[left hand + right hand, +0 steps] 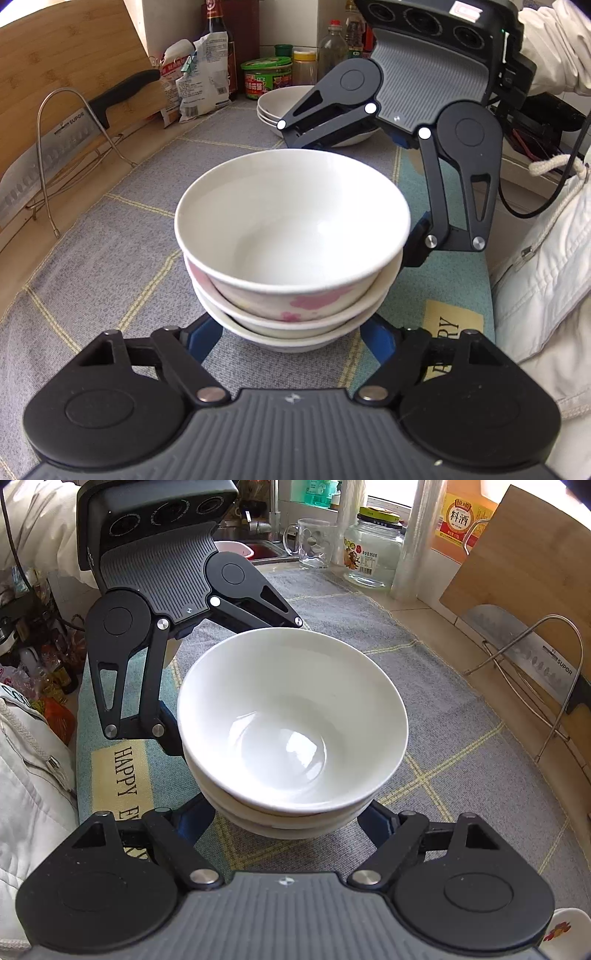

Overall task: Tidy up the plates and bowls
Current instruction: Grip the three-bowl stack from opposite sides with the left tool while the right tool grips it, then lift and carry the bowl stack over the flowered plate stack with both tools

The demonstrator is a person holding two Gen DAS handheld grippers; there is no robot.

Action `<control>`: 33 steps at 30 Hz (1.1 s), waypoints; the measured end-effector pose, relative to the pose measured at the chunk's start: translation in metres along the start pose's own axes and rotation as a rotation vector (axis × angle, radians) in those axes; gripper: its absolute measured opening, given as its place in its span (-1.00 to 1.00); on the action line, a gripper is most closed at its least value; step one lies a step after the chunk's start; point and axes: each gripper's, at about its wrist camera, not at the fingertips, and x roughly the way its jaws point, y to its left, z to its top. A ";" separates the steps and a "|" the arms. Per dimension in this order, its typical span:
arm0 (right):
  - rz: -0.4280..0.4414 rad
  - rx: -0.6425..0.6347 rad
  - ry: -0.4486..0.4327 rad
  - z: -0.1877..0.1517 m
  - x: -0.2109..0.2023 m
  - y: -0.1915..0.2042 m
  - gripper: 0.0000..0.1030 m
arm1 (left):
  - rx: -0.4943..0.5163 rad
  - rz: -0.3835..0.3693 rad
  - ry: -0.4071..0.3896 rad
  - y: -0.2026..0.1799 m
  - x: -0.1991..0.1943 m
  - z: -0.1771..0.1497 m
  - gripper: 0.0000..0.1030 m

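Note:
A stack of three white bowls (291, 236) stands on the grey checked mat; the top one has pink flowers on its side. It also shows in the right wrist view (291, 720). My left gripper (291, 339) is spread wide, its blue fingers on either side of the stack's base. My right gripper (288, 819) faces it from the other side, also spread around the base. Each gripper shows in the other's view, the right one (417, 247) and the left one (166, 734). I cannot tell whether the pads press on the bowls. A second stack of white dishes (280, 107) sits behind.
A wire rack (66, 158) with a cleaver and a wooden cutting board (70, 55) stands at the mat's edge. Sauce bottles, jars and bags (266, 74) line the back. A glass jar (373, 550) and glass mug (314, 542) stand near the sink.

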 end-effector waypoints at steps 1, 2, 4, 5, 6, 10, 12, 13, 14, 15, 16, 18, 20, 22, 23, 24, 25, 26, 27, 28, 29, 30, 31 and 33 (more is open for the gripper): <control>-0.003 0.000 -0.003 0.001 0.000 0.000 0.70 | 0.006 -0.005 0.001 0.001 0.000 0.000 0.59; -0.005 -0.005 -0.001 0.001 0.000 0.000 0.70 | 0.009 -0.009 0.000 0.002 0.001 0.000 0.60; -0.006 -0.006 0.000 0.002 0.001 0.000 0.70 | 0.015 -0.018 -0.001 0.003 0.001 0.000 0.62; -0.004 -0.006 0.000 0.002 0.001 0.000 0.71 | 0.017 -0.023 0.000 0.003 0.001 -0.001 0.62; 0.000 -0.003 0.000 0.002 0.003 -0.002 0.71 | 0.021 -0.027 0.002 0.004 0.002 0.000 0.62; 0.005 0.002 0.002 0.002 0.004 -0.002 0.72 | 0.038 -0.044 0.008 0.006 0.002 0.001 0.63; 0.009 0.005 0.003 0.002 0.004 -0.003 0.72 | 0.041 -0.051 0.009 0.007 0.003 0.001 0.64; 0.011 0.007 0.003 0.002 0.004 -0.003 0.72 | 0.045 -0.056 0.009 0.007 0.003 0.001 0.65; 0.012 0.010 0.003 0.002 0.005 -0.004 0.72 | 0.046 -0.061 0.009 0.007 0.004 0.001 0.65; 0.012 0.010 0.002 0.002 0.005 -0.004 0.72 | 0.045 -0.067 0.009 0.008 0.004 0.001 0.65; 0.013 0.012 0.003 0.002 0.005 -0.004 0.72 | 0.044 -0.072 0.008 0.008 0.005 0.001 0.65; 0.013 0.012 0.003 0.002 0.004 -0.003 0.72 | 0.042 -0.076 0.009 0.008 0.007 0.002 0.64; 0.012 0.013 0.006 0.003 0.005 -0.003 0.73 | 0.038 -0.077 0.008 0.008 0.007 0.002 0.63; 0.012 0.020 0.006 0.003 0.005 -0.004 0.73 | 0.035 -0.077 0.010 0.007 0.006 0.001 0.63; 0.013 0.022 0.006 0.004 0.005 -0.004 0.73 | 0.035 -0.076 0.013 0.007 0.006 0.001 0.63; 0.013 0.022 0.007 0.004 0.005 -0.004 0.73 | 0.034 -0.074 0.017 0.007 0.006 0.001 0.63; 0.014 0.024 0.009 0.004 0.005 -0.004 0.73 | 0.034 -0.072 0.022 0.006 0.006 0.002 0.63; 0.015 0.023 0.013 0.005 0.005 -0.004 0.73 | 0.033 -0.072 0.028 0.006 0.007 0.003 0.63; 0.017 0.020 0.017 0.006 0.005 -0.004 0.72 | 0.031 -0.074 0.033 0.005 0.006 0.003 0.63; 0.021 0.021 0.020 0.006 0.005 -0.004 0.72 | 0.027 -0.077 0.036 0.005 0.006 0.004 0.63; 0.027 0.023 0.023 0.007 0.004 -0.003 0.72 | 0.024 -0.078 0.037 0.004 0.005 0.004 0.63; 0.033 0.025 0.023 0.007 0.003 -0.003 0.72 | 0.021 -0.076 0.038 0.003 0.004 0.005 0.63; 0.037 0.028 0.023 0.007 0.001 -0.003 0.72 | 0.022 -0.073 0.038 0.001 0.003 0.007 0.63; 0.039 0.028 0.023 0.007 -0.003 -0.002 0.72 | 0.023 -0.070 0.038 -0.002 0.001 0.010 0.63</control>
